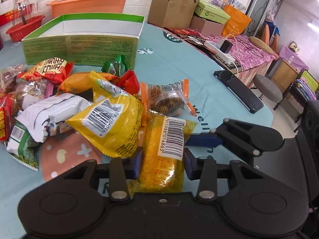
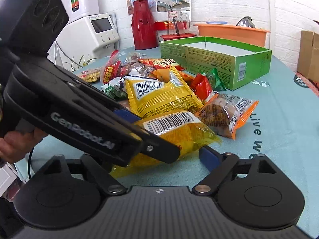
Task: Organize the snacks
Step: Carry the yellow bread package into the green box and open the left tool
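A lived-in home room: cloth-covered worktop (image 1: pixel 169 63), cardboard boxes (image 1: pixel 171 8), red thermos (image 2: pixel 142 23), water dispenser (image 2: pixel 93 31), stool (image 1: pixel 268 88).

Left tongs (image 1: pixel 162 159) angled down, pads pinched together, right tongs (image 2: pixel 159 153) spread wide, low

A: the yellow snack pack (image 1: pixel 163 155) is glossy crinkly clear film, paper barcode label.
B: yep. green box (image 1: pixel 79 48) looks like matt cardboard, tablecloth (image 1: pixel 175 67) smooth, probably cloth. Gripper bodies matt black plastic.
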`<state>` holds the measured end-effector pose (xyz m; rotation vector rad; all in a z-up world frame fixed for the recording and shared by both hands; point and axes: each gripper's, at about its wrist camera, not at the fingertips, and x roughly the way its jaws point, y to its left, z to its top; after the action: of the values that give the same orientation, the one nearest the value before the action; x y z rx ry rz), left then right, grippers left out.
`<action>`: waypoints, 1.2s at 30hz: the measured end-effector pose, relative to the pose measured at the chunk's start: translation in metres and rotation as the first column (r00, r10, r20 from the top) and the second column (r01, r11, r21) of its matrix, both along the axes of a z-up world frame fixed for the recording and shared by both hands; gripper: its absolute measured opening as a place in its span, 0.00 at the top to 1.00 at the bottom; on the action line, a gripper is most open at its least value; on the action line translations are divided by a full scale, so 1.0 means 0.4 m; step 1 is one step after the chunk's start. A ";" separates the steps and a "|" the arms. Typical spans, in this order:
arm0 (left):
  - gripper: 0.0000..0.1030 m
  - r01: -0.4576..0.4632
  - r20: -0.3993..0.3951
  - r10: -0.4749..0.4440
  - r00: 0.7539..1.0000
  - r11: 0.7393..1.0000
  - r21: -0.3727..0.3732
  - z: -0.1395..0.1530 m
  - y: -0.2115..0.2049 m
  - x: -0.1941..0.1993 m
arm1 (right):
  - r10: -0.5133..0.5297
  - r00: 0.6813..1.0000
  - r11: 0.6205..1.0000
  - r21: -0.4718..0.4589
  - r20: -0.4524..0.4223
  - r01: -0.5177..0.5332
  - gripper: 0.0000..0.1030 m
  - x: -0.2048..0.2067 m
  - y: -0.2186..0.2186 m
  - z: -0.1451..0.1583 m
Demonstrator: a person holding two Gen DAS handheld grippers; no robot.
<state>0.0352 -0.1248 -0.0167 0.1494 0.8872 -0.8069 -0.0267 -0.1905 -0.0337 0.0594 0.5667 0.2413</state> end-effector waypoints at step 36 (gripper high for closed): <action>0.57 0.018 0.194 0.009 0.981 0.990 -0.139 0.143 -0.135 0.496 | -0.131 0.965 0.990 -0.026 0.226 0.141 0.00 0.423 -0.188 0.122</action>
<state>0.2338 -0.1787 0.0404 0.1045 0.6438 -0.8410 0.1424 -0.2659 0.0152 0.0299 0.3411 0.1000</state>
